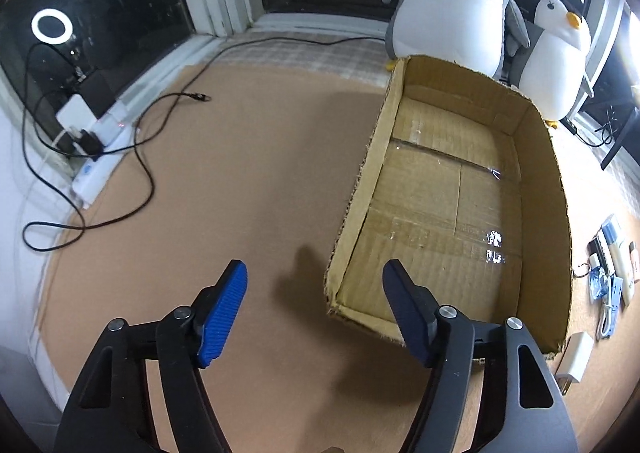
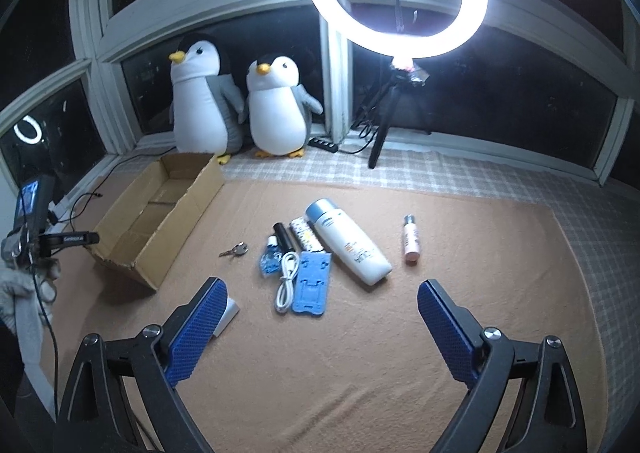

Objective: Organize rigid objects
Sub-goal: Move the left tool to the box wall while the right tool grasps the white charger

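On the tan mat right of the empty brown cardboard box (image 2: 160,213), the white plastic lotion bottle (image 2: 348,243) lies amid smaller items; it looks stiff, smooth and likely slippery, best gripped across its mid-body. Both the left gripper (image 1: 314,289) and right gripper (image 2: 322,303) hover spread and empty, and a white block (image 2: 228,313) is half hidden behind the right gripper's finger

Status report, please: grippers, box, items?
Left gripper open, right gripper open, both empty. Cardboard box empty. Items such as white bottle outside. Nothing blocking.
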